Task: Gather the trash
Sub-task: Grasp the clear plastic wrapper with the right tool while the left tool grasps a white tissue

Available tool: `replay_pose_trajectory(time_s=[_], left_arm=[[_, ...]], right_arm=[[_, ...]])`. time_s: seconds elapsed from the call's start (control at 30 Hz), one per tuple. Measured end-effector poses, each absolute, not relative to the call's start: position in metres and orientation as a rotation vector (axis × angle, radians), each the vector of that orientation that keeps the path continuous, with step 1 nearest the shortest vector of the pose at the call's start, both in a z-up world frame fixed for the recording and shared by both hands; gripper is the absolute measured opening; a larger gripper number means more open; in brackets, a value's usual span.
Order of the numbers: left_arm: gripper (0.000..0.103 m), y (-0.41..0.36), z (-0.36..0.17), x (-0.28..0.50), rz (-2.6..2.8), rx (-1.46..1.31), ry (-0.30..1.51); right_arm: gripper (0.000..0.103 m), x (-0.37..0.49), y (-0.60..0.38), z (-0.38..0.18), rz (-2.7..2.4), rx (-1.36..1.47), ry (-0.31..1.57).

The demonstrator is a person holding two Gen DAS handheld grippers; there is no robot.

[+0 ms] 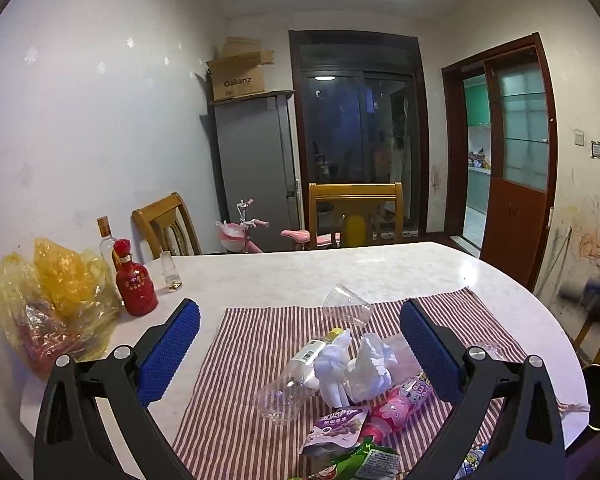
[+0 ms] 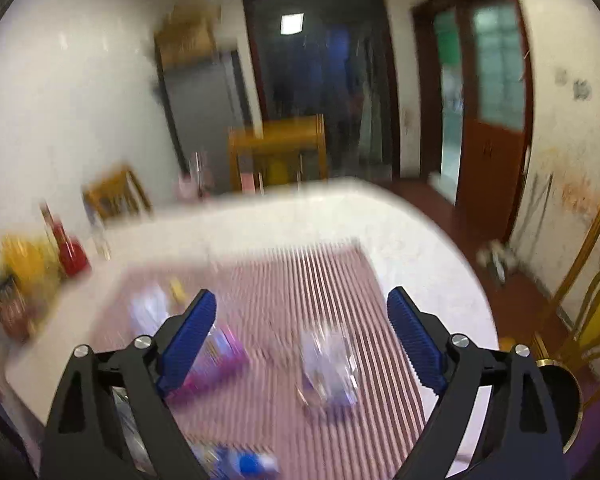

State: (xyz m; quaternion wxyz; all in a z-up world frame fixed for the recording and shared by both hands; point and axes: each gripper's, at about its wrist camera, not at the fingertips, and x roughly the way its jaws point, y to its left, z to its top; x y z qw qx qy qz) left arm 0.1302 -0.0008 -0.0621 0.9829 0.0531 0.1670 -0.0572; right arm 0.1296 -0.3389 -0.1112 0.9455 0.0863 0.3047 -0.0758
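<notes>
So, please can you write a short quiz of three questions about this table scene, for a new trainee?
1. True or false: the clear plastic cup on the striped cloth stands upright.
2. Which item stands next to the yellow plastic bag? A) a red bottle B) a green kettle C) a blue bowl
3. Fill in: the jaws of the left gripper are ____, with nothing between them.

Key:
1. False. It lies on its side.
2. A, the red bottle.
3. Open. The crumpled white tissue and the empty clear bottle lie on the cloth below and ahead, not gripped.
</notes>
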Motion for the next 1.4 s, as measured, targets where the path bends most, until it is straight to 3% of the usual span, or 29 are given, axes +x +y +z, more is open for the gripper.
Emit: replay_pose_trajectory(time_s=[0.1,0.3,0.5,0.57,0.63,0.67,0.77,1.1,1.17,1.23,1.4], left_arm=[[0.097,-0.003,-0.064,0.132,-0.109,0.123,0.351],[0.097,0.009,-0.070,0.144,-0.088,0.141,0.379],[0.097,0.008,-0.078,0.154,-0.069,0.160,0.411],[0.097,0.008,-0.080,0.160,-0.068,0.160,0.422],[0.097,0.006,-0.085,0.165,-0.078,0.162,0.442],[0.097,0.004,-0.087,0.167,-0.086,0.165,0.453],[0.097,-0.009,-0.096,0.174,-0.135,0.199,0.492],[0.096,-0.072,-0.156,0.233,-0.345,0.137,0.661],[0.090,-0.081,-0.171,0.246,-0.314,0.140,0.711],[0.067,-0.085,-0.183,0.257,-0.304,0.124,0.751],[0.063,-0.093,-0.205,0.272,-0.296,0.115,0.820]], right_arm=[[0.087,0.162,-0.343,-0.169,-0.185,0.119,0.818],[0.087,0.206,-0.348,-0.239,-0.170,0.129,1.018],[0.084,0.224,-0.352,-0.265,-0.146,0.175,1.067],[0.057,0.228,-0.354,-0.270,-0.119,0.207,1.090],[0.049,0.231,-0.356,-0.273,-0.112,0.222,1.100],[0.030,0.228,-0.355,-0.272,-0.108,0.221,1.101],[0.022,0.225,-0.357,-0.272,-0.089,0.248,1.104],[0.022,0.208,-0.381,-0.238,-0.104,0.321,0.997],[0.022,0.204,-0.386,-0.233,-0.108,0.329,0.984],[0.022,0.201,-0.390,-0.229,-0.110,0.337,0.971],[0.022,0.203,-0.400,-0.222,-0.104,0.354,0.947]])
